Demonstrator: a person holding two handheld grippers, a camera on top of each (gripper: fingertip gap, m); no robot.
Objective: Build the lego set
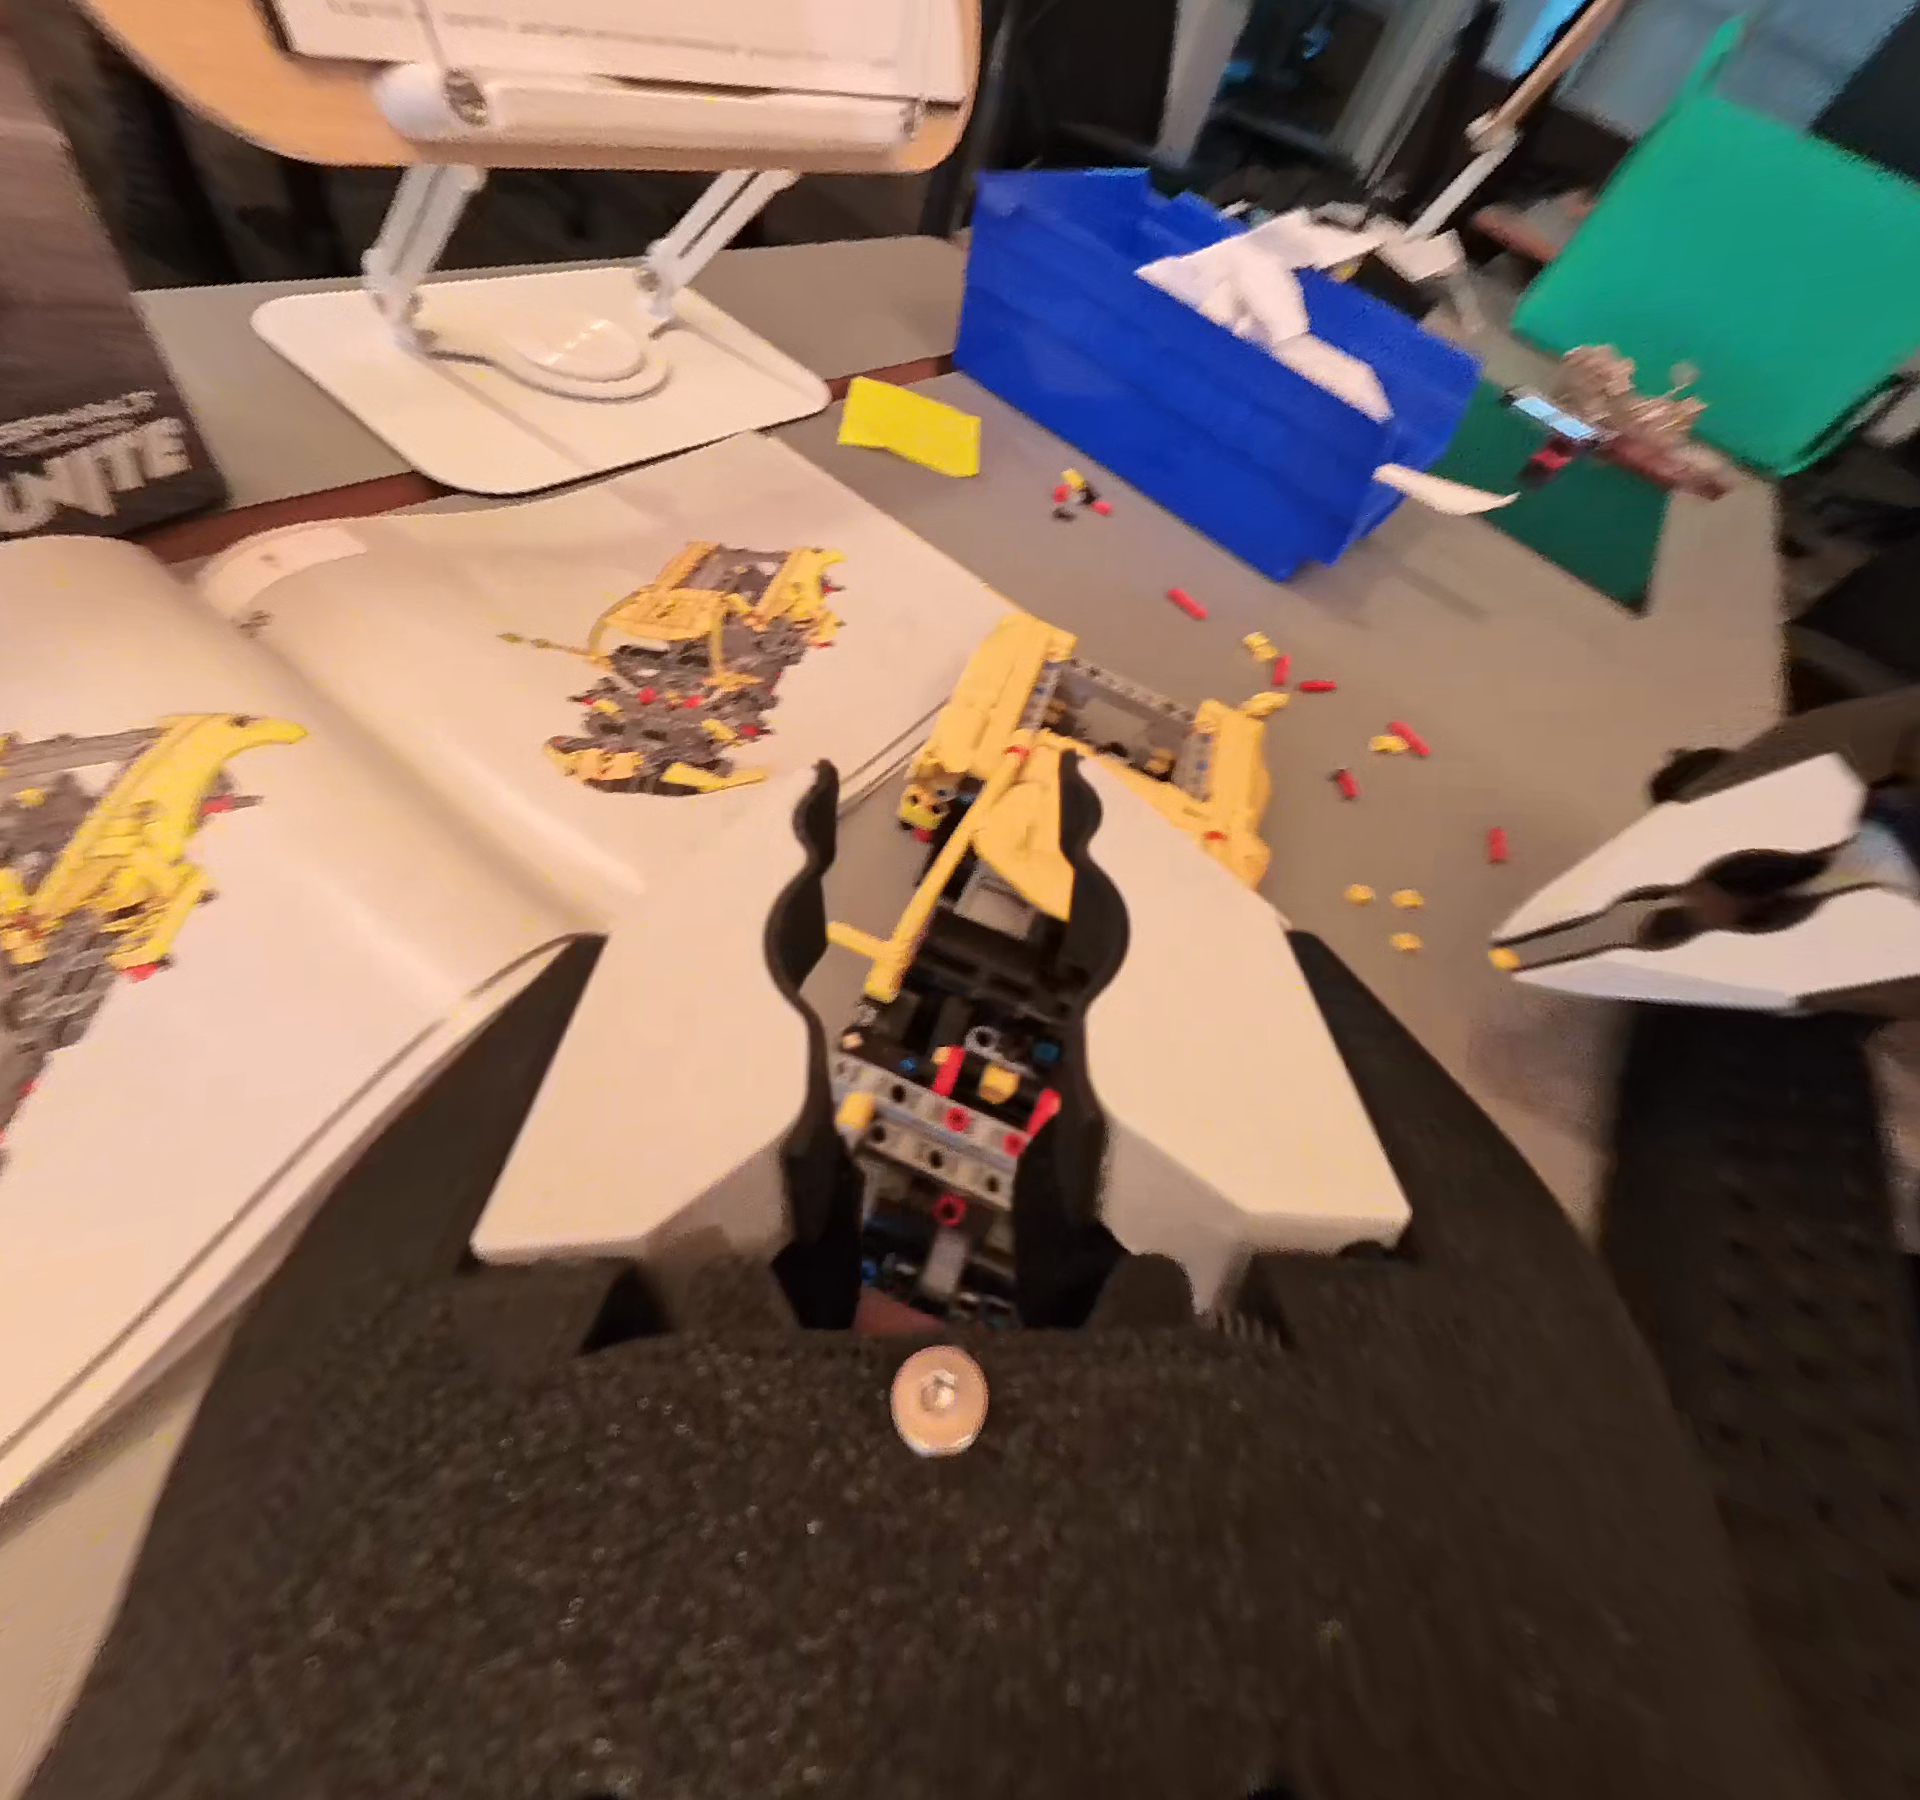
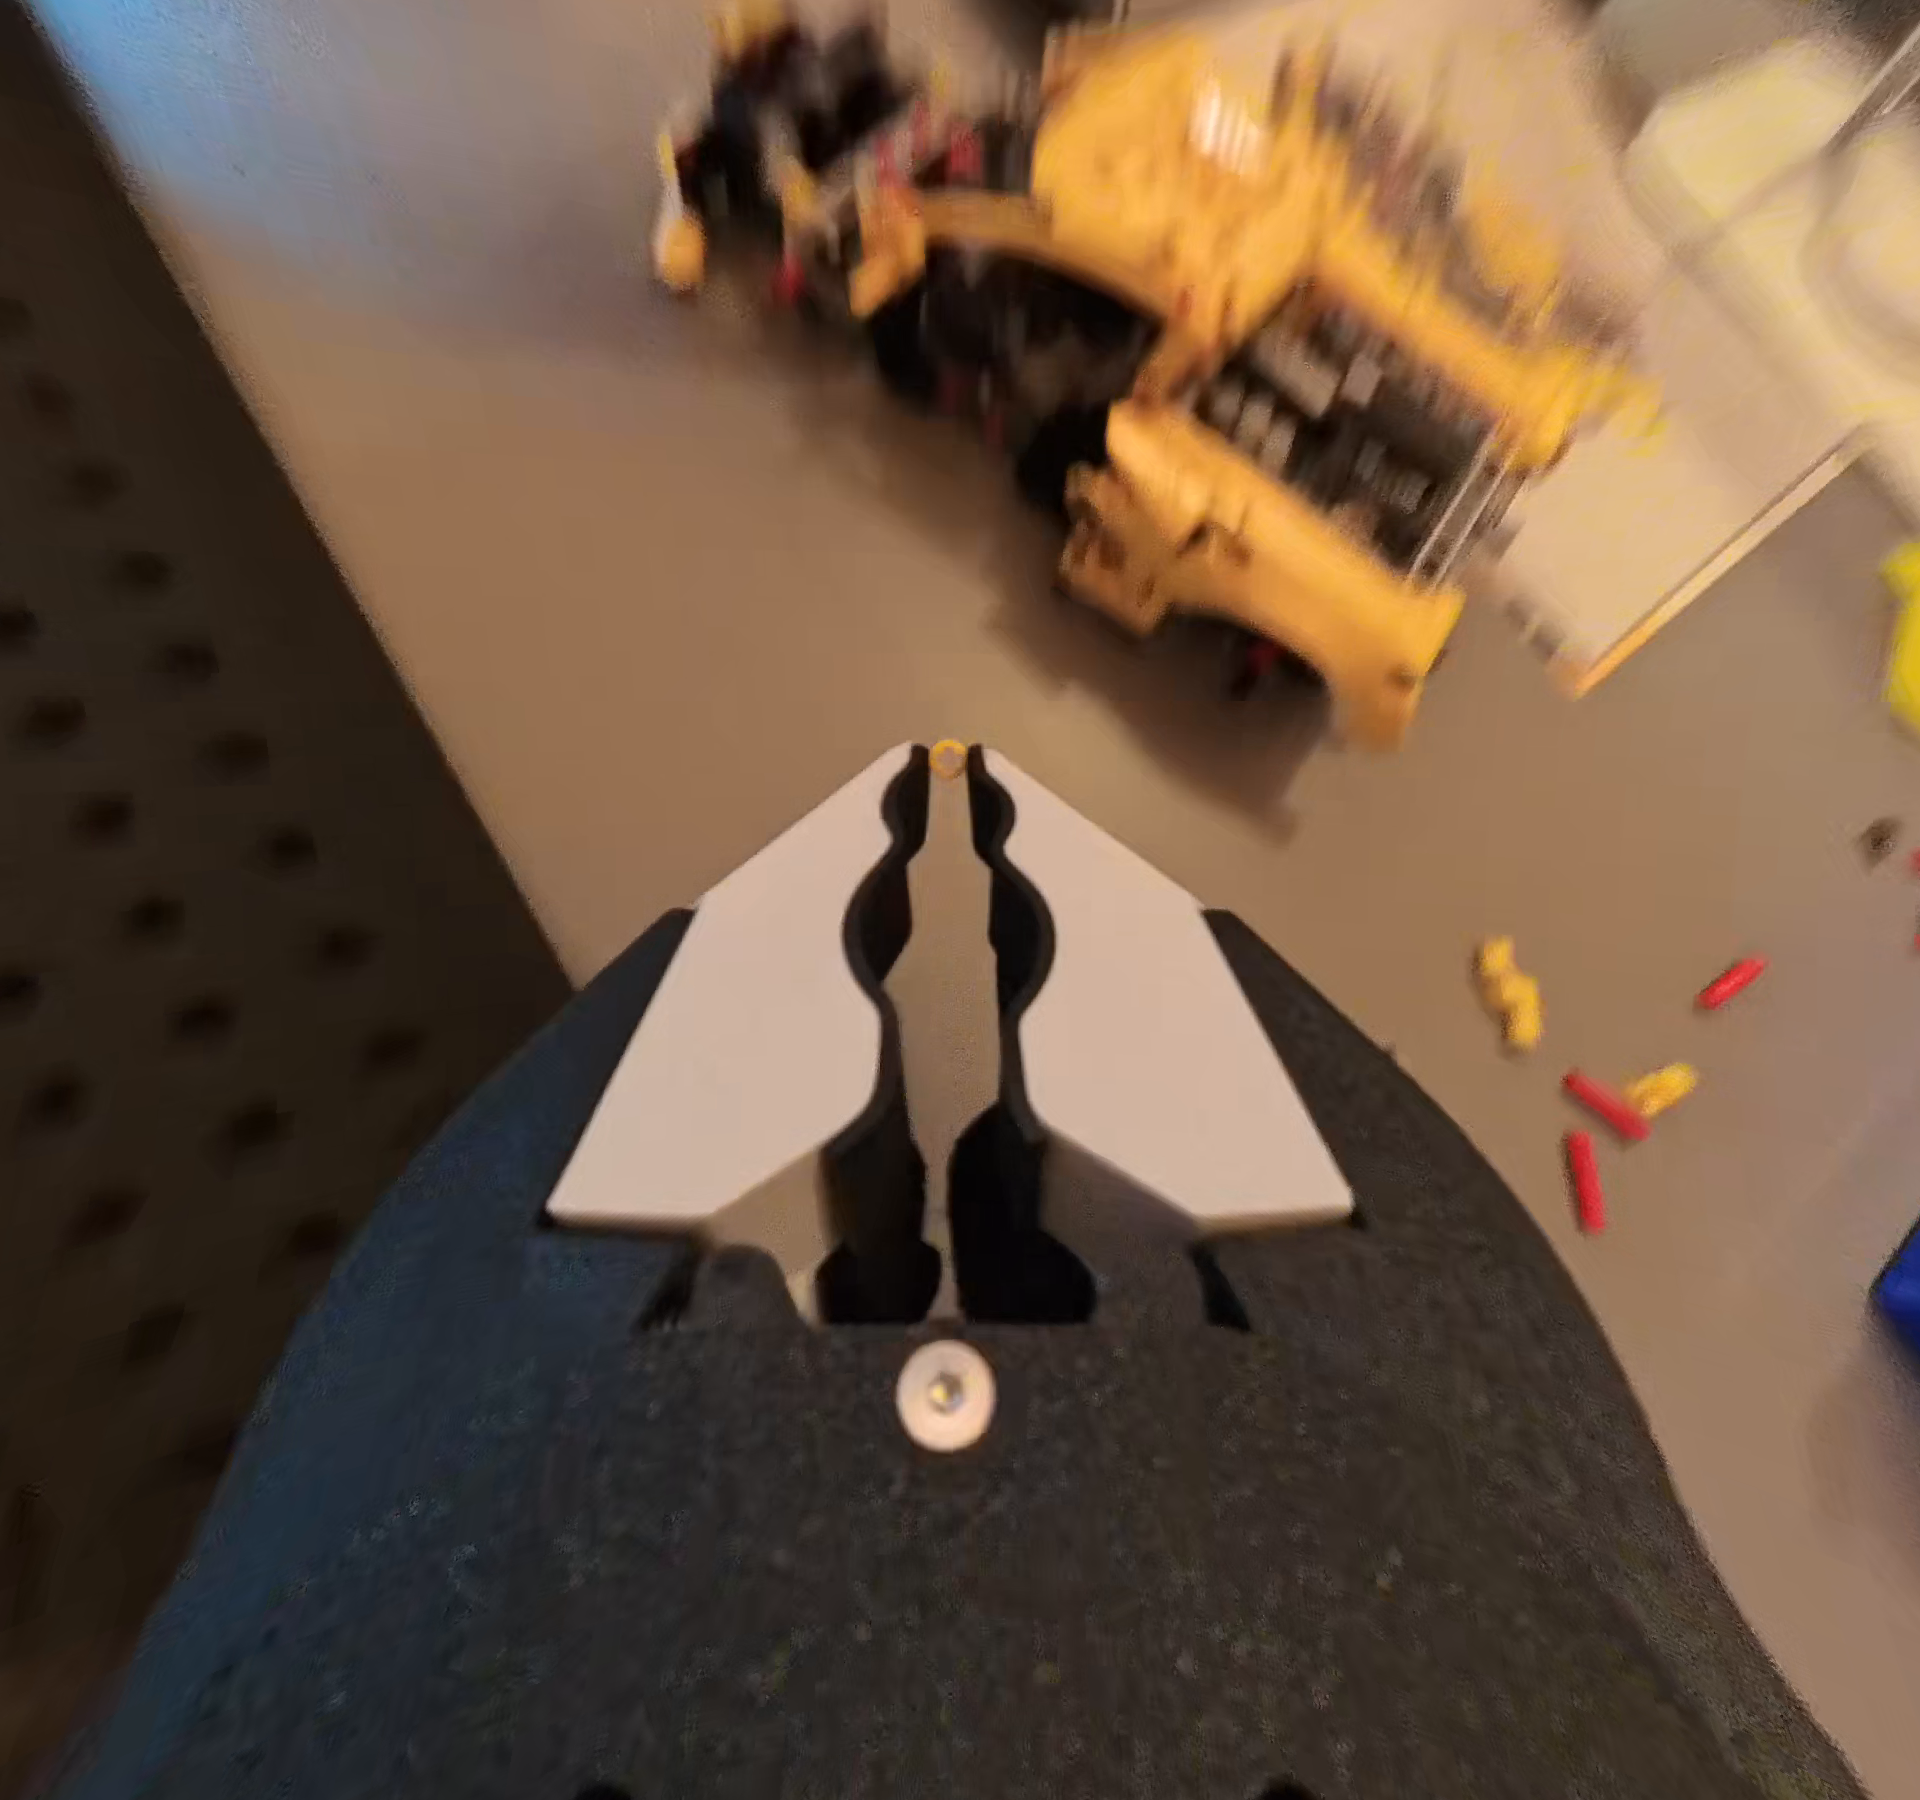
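The lego model (image 1: 1039,815) is a yellow and black vehicle. My left gripper (image 1: 945,779) is shut on its black chassis, a jaw against each side, and the wide yellow end points away over the table. My right gripper (image 2: 947,751) is shut on a small yellow ring piece (image 2: 947,758) pinched at its very tips, and holds it above the table. The right gripper also shows at the right of the left wrist view (image 1: 1507,955). In the right wrist view the model (image 2: 1247,348) is blurred and lies ahead and to the right of the ring.
An open instruction booklet (image 1: 364,815) lies left of the model. Behind it are a white stand (image 1: 520,379), a blue bin (image 1: 1174,400) and a green box (image 1: 1745,296). Loose red and yellow pieces (image 1: 1351,711) are scattered to the right (image 2: 1590,1106). The table edge runs along the left in the right wrist view. There is about 20 cm between the tips of the two grippers.
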